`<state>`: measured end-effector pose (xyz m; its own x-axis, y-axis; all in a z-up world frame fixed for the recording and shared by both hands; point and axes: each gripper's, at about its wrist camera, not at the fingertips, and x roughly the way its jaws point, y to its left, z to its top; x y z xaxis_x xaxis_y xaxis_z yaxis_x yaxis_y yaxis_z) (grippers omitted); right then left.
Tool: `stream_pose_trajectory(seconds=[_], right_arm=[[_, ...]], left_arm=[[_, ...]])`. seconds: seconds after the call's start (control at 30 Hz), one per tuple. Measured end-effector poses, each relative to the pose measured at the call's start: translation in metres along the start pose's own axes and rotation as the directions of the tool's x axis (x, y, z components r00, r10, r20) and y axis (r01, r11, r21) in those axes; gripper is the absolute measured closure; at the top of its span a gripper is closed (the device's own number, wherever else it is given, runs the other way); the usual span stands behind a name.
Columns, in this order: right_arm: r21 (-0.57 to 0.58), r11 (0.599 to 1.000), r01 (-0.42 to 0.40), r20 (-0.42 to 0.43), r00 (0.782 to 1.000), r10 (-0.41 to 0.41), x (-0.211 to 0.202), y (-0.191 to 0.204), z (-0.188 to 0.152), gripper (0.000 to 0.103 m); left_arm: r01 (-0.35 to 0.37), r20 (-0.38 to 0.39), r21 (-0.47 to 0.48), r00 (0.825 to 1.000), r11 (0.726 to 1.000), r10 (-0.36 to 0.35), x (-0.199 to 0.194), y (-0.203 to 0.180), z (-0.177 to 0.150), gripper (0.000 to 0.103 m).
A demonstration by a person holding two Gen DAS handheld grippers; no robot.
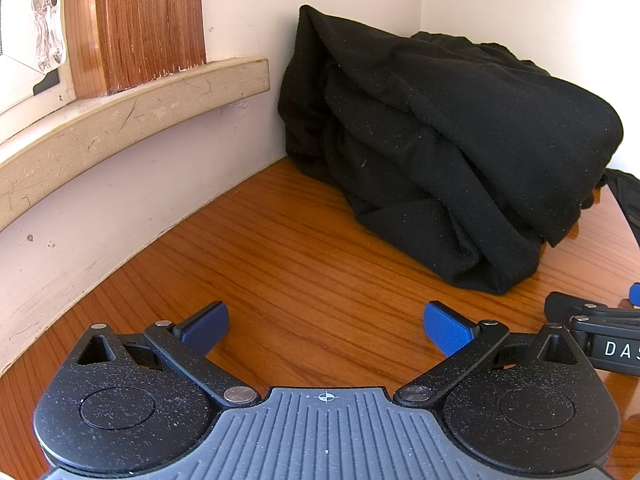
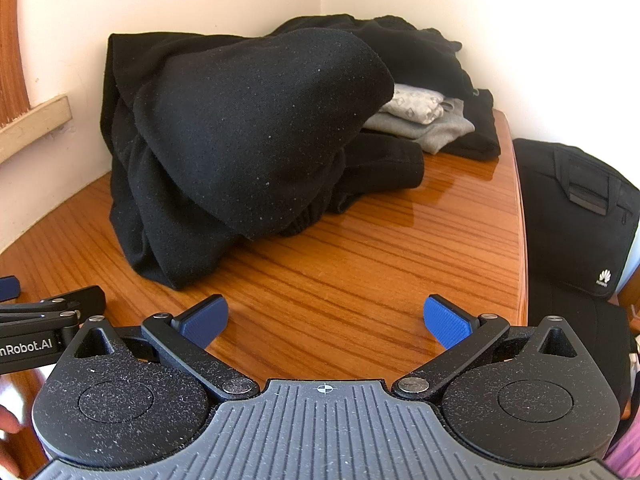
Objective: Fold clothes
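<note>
Both the left gripper (image 1: 326, 326) and right gripper (image 2: 326, 322) gape empty low in frame, while the heaped black garment (image 2: 248, 136) fills centre frame; pinching several layers risks dragging the folded grey clothes (image 2: 424, 120) behind it.

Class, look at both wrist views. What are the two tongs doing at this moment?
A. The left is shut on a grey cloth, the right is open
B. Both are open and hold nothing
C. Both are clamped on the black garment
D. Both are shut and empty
B: the left tongs and right tongs stand with fingers spread wide above bare wooden table, short of the black garment pile.
</note>
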<state>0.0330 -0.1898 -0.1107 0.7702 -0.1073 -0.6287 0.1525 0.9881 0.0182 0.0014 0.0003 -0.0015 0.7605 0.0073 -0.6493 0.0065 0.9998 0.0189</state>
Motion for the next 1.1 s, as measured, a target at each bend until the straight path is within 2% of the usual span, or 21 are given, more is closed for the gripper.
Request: stream_pose_trajectory(seconds=[0.23,0.53,0.6,0.63,0.67,0.73,0.83,0.9,1.0,1.1], right_arm=[[0.003,1.0,0.003,0.0,1.0,-0.003,0.001,0.002,0.0,0.0],[-0.015,1.0,-0.024,-0.001,1.0,0.024,0.005,0.002,0.002,0.0],[-0.058,0.995,-0.083,-0.003,0.997,0.083,0.007,-0.001,0.004,0.0],[-0.094,0.986,-0.138,-0.008,0.99,0.137,0.009,-0.003,0.006,0.0],[-0.131,0.971,-0.201,-0.015,0.98,0.201,0.011,-0.007,0.009,0.0],[-0.165,0.929,-0.332,-0.04,0.943,0.33,0.012,-0.014,0.016,0.0],[-0.201,0.881,-0.428,-0.03,0.902,0.431,0.004,-0.028,0.029,0.0],[-0.284,0.875,-0.392,0.047,0.906,0.421,-0.011,-0.04,0.04,0.0],[-0.364,0.888,-0.281,0.16,0.921,0.356,-0.023,-0.052,0.059,0.0],[-0.417,0.881,-0.224,0.177,0.931,0.32,-0.014,-0.052,0.083,0.0]], left_arm=[[0.011,0.005,-0.006,1.0,1.0,-0.011,-0.001,0.002,0.0,0.0],[0.101,0.088,-0.165,0.992,0.981,-0.087,-0.018,0.043,-0.003,0.0],[0.128,0.098,-0.164,0.989,0.978,-0.113,-0.019,0.047,-0.006,0.0],[0.132,0.106,-0.151,0.987,0.98,-0.117,-0.02,0.047,-0.006,0.0],[0.128,0.107,-0.147,0.988,0.981,-0.113,-0.02,0.047,-0.007,0.0],[0.127,0.11,-0.153,0.988,0.98,-0.11,-0.02,0.048,-0.008,0.0],[0.161,0.128,-0.177,0.982,0.971,-0.139,-0.023,0.051,-0.008,0.0],[0.175,0.137,-0.19,0.979,0.966,-0.15,-0.024,0.054,-0.008,0.0],[0.166,0.146,-0.195,0.979,0.967,-0.139,-0.024,0.055,-0.009,0.0],[0.181,0.174,-0.197,0.974,0.964,-0.147,-0.027,0.057,-0.011,0.0]])
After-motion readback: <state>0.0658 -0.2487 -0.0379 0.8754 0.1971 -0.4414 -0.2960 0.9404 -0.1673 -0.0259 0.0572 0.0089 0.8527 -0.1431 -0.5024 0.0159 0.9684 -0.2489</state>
